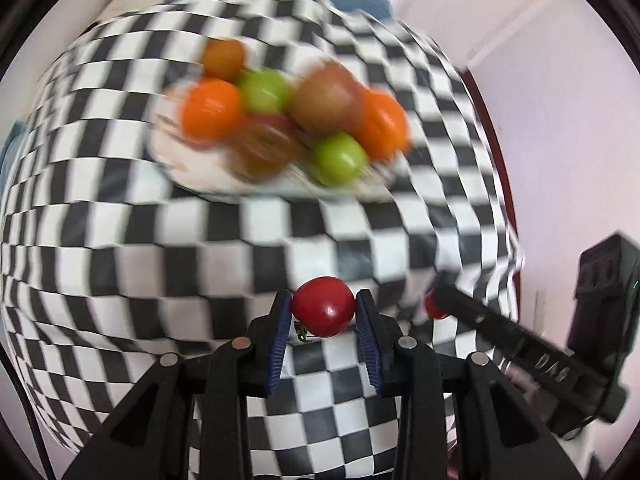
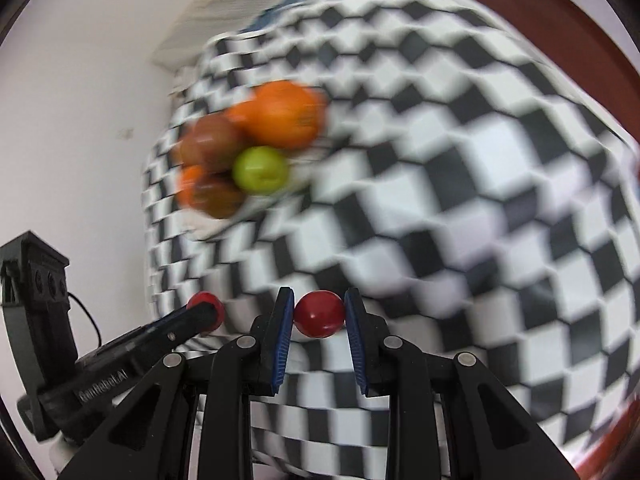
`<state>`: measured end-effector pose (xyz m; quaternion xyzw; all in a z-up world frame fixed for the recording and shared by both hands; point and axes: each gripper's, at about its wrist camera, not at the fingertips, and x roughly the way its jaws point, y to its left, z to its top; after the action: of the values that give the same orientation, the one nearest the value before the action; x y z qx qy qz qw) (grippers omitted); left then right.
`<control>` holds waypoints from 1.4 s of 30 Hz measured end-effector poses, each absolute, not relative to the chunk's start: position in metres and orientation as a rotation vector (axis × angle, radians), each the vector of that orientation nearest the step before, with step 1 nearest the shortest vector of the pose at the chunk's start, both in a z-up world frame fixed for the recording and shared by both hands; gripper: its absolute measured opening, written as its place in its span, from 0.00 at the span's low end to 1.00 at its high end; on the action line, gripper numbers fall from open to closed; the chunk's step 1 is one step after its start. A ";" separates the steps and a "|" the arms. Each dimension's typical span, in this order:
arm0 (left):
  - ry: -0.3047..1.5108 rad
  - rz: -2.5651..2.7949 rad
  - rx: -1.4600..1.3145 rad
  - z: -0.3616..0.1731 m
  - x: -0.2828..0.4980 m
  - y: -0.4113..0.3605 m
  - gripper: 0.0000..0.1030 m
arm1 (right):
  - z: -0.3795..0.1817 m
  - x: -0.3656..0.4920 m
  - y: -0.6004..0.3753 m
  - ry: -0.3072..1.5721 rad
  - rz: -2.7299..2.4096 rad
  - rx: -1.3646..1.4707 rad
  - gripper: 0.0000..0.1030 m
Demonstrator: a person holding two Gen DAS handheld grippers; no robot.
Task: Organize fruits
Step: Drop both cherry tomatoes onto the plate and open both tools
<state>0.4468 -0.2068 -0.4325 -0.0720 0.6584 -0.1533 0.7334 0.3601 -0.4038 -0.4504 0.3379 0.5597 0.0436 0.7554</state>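
My left gripper [image 1: 323, 308] is shut on a small red tomato [image 1: 323, 305] with a green stem, held above the checkered cloth. My right gripper [image 2: 319, 313] is shut on another small red tomato [image 2: 319, 313]. Ahead, a white plate [image 1: 208, 182] holds several fruits: oranges [image 1: 210, 110], green apples [image 1: 338, 158] and brownish fruits [image 1: 326, 98]. The pile also shows in the right wrist view [image 2: 260, 170], up and to the left. Each gripper shows in the other's view: the right one [image 1: 436, 306] with its red fruit, the left one [image 2: 206, 308] likewise. Both views are motion-blurred.
A black-and-white checkered cloth [image 1: 200, 264] covers the table. A white wall [image 1: 560, 120] stands to the right in the left view and a wall [image 2: 80, 100] to the left in the right view. A reddish-brown table edge [image 2: 560, 20] shows at the far right.
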 end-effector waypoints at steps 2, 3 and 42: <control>1.436 -0.299 -0.195 -0.422 0.473 -0.175 0.29 | -0.444 0.383 -0.375 1.204 0.156 0.708 0.27; 1.431 -0.274 -0.216 -0.419 0.487 -0.158 0.29 | -0.441 0.395 -0.361 1.195 0.185 0.699 0.27; 1.435 -0.141 -0.184 -0.424 0.554 -0.076 0.86 | -0.420 0.476 -0.258 1.105 0.093 0.393 0.92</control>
<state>0.5536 -0.0762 -0.4237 -0.0839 0.6560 -0.0644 0.7474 0.4759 -0.2582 -0.4202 0.1854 0.5211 0.0437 0.8320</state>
